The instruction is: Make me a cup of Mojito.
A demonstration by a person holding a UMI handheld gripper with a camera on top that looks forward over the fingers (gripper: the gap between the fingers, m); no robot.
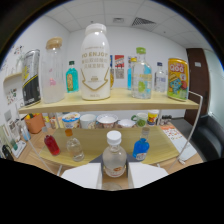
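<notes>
The gripper (114,176) is at 6 o'clock. Its two white fingers (80,175) are spread apart, and a small clear bottle with a white cap (114,156) stands between them on the lower shelf (165,150). There seems to be a small gap at each side of it, so the fingers do not press on it. This bottle has an orange label at its lower part.

Just beyond the fingers, on the same lower shelf, a blue bottle (141,148) leans at 4 o'clock from the clear bottle. At 9 o'clock from it stands a clear bottle with an amber cap (74,146), and farther to that side a red bottle (51,144), tilted.

Behind these, at the back of the lower shelf, a row of paper cups and bowls (95,120) stands side by side.

On the upper shelf (115,101), at 12 o'clock, stands a large white bottle with gold letters (95,62). At 9 o'clock from it are a small teal bottle (72,77), a clear jar with a wooden lid (52,70) and a dark container (31,77). At 3 o'clock from it are a clear bottle with a green cap (141,75), a small clear bottle (160,77) and a yellow can (178,79).

Farthest is the white wall (165,45) and the ceiling with a vent (142,21).
</notes>
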